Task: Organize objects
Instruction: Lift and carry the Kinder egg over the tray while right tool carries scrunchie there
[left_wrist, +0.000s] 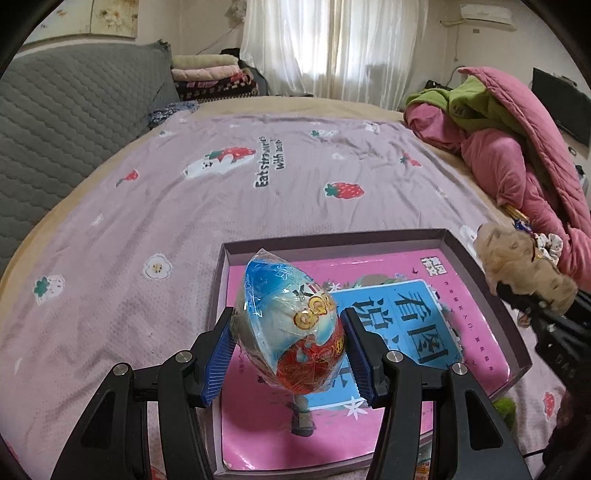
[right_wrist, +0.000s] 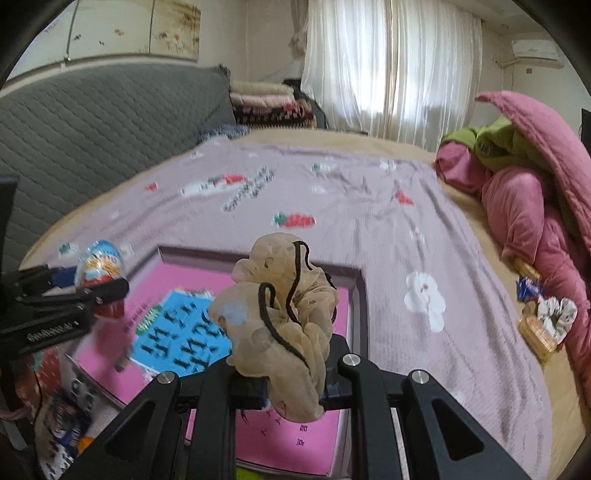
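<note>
Placing step, both loads carried over the box. Left gripper (left_wrist: 288, 347) clamped on wrapped toy egg (left_wrist: 286, 325), tilted down above the pink book (left_wrist: 388, 332) lying in the box (left_wrist: 332, 238). Right gripper (right_wrist: 291, 387) pinched tight on beige scrunchie (right_wrist: 280, 325), angled down over the box too. Next: lower, release inside. Bedsheet (left_wrist: 221, 184) beyond

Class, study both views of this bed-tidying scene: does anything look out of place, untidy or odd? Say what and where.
A small heap of loose items, snack packets and a patterned scrunchie among them, lies on the bed's right edge beside the rumpled pink quilt, outside the shallow box. Everything else is in hand: the egg-shaped toy and beige scrunchie are gripped above the box.
</note>
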